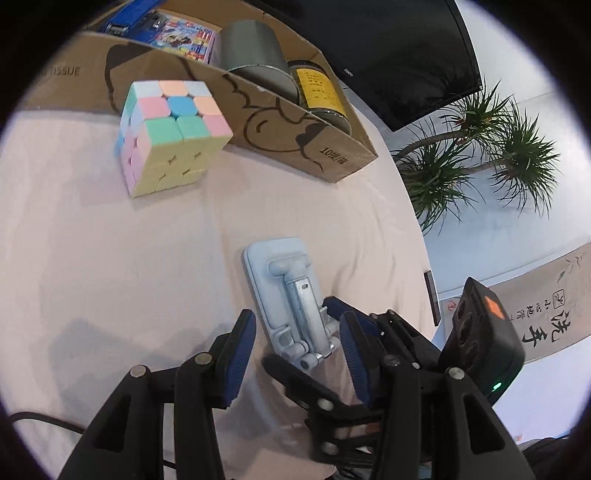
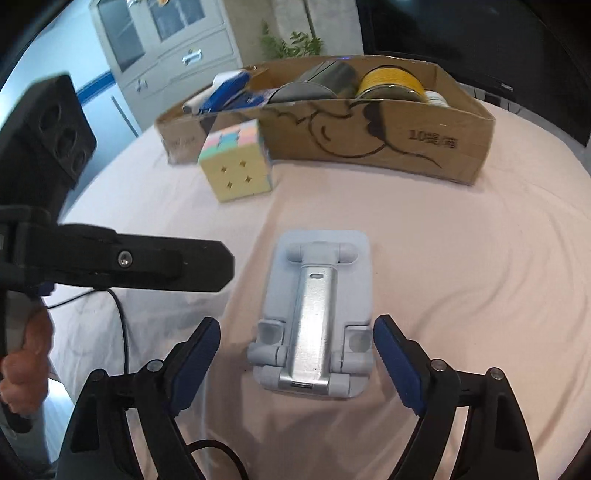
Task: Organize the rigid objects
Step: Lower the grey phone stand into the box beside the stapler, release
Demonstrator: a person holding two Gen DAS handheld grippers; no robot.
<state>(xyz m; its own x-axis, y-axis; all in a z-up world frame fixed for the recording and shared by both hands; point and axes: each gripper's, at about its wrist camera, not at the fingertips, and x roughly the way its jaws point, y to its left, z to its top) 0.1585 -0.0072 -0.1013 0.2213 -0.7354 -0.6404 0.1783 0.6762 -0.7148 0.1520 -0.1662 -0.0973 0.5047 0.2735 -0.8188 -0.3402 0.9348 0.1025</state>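
A light blue folded phone stand (image 2: pixel 314 314) with a silver arm lies flat on the pink cloth; it also shows in the left wrist view (image 1: pixel 291 295). My right gripper (image 2: pixel 295 358) is open, its blue pads either side of the stand's near end, not touching. My left gripper (image 1: pixel 299 354) is open and empty, just left of the stand. The right gripper's fingers (image 1: pixel 332 306) show in the left wrist view beside the stand. A pastel puzzle cube (image 1: pixel 170 136) stands in front of the cardboard box (image 1: pixel 332 155); the right wrist view shows the cube (image 2: pixel 236 166) and box (image 2: pixel 461 147).
The box holds a grey tape roll (image 1: pixel 258 48), a yellow-labelled jar (image 1: pixel 321 92), a blue stapler (image 2: pixel 225 92) and a colourful pack (image 1: pixel 184 33). A dark monitor (image 1: pixel 388 48) and a plant (image 1: pixel 480 147) stand behind the table. A black cable (image 2: pixel 122 332) runs at left.
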